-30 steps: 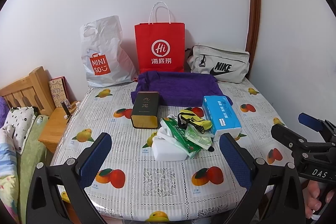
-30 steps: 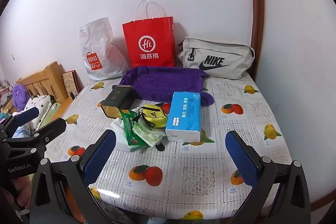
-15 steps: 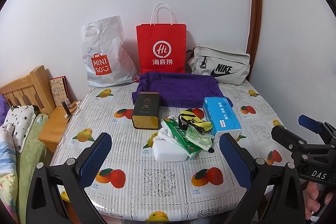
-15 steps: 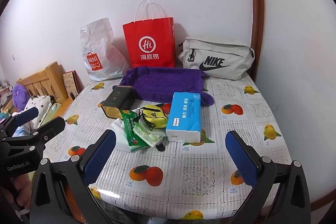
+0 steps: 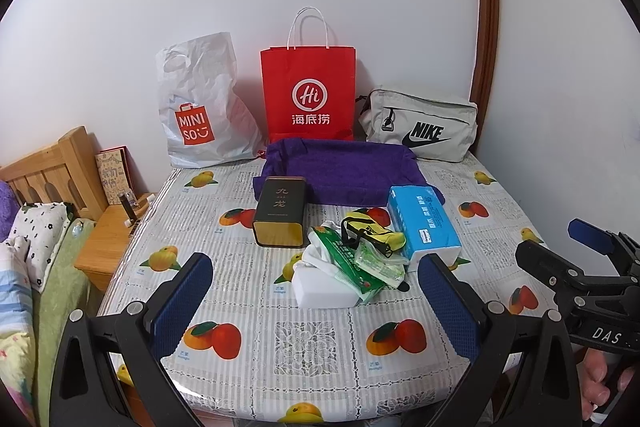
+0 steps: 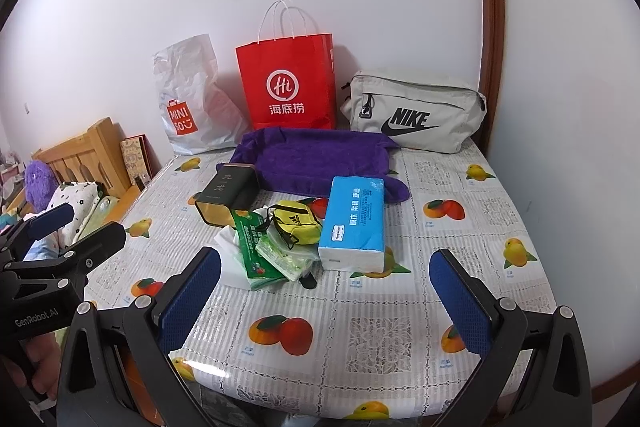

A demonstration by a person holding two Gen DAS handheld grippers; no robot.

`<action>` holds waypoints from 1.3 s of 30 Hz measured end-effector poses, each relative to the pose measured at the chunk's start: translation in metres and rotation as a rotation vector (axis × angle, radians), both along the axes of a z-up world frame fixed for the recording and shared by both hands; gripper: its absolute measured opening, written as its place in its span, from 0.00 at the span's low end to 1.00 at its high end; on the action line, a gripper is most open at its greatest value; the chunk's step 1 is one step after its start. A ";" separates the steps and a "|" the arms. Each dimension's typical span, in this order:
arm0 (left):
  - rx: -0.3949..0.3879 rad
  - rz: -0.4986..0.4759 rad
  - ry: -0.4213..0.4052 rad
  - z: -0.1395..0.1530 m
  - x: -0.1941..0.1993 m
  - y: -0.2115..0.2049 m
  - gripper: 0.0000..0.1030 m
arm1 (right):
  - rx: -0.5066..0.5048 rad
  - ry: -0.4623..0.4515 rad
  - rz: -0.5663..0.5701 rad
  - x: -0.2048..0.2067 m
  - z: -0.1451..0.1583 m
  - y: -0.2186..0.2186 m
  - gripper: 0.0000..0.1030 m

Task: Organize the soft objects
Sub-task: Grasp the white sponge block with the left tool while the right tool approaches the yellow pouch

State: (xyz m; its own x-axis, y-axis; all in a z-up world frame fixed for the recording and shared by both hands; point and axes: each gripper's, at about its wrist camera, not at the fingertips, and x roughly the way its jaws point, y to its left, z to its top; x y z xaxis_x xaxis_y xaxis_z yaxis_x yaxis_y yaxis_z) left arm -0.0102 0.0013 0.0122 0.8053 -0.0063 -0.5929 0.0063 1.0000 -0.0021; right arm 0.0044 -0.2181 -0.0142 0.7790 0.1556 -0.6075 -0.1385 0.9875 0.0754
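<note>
I held both claws spread wide and empty, the left gripper (image 5: 316, 287) and right gripper (image 6: 326, 283) short of the heap mid-table. The yellow pouch (image 6: 298, 223) lay on the green packets (image 6: 256, 251), touching the blue tissue pack (image 6: 354, 223). I judged a pinch there could snag its black strap (image 5: 356, 233) and drag the neighbours along.

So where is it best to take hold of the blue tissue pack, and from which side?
Grip the blue tissue pack across its two long sides, near the front end. It lies flat, lengthwise away from the open right gripper, and its right side is free. The yellow pouch lies close on its left, so come down from above.
</note>
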 end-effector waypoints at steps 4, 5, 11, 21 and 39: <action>0.000 -0.001 0.002 -0.001 0.001 0.001 1.00 | 0.000 0.001 0.000 0.000 0.000 0.000 1.00; -0.002 -0.003 0.006 -0.001 0.002 0.001 1.00 | 0.002 0.000 0.001 0.001 0.000 0.000 1.00; -0.018 -0.013 0.041 -0.015 0.011 0.005 1.00 | 0.010 -0.016 0.012 0.004 -0.003 -0.001 1.00; 0.004 -0.033 0.128 -0.067 0.039 0.002 1.00 | 0.032 0.074 -0.007 0.031 -0.038 -0.009 0.99; 0.100 -0.110 0.272 -0.169 0.095 -0.018 1.00 | 0.032 0.208 -0.006 0.076 -0.107 -0.017 0.99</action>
State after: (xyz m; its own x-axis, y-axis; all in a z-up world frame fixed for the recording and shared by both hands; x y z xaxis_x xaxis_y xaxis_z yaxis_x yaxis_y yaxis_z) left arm 0.0846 -0.0171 -0.1564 0.6151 -0.0148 -0.7883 0.1268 0.9887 0.0803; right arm 0.0803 -0.2353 -0.1212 0.6380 0.1733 -0.7503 -0.1111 0.9849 0.1329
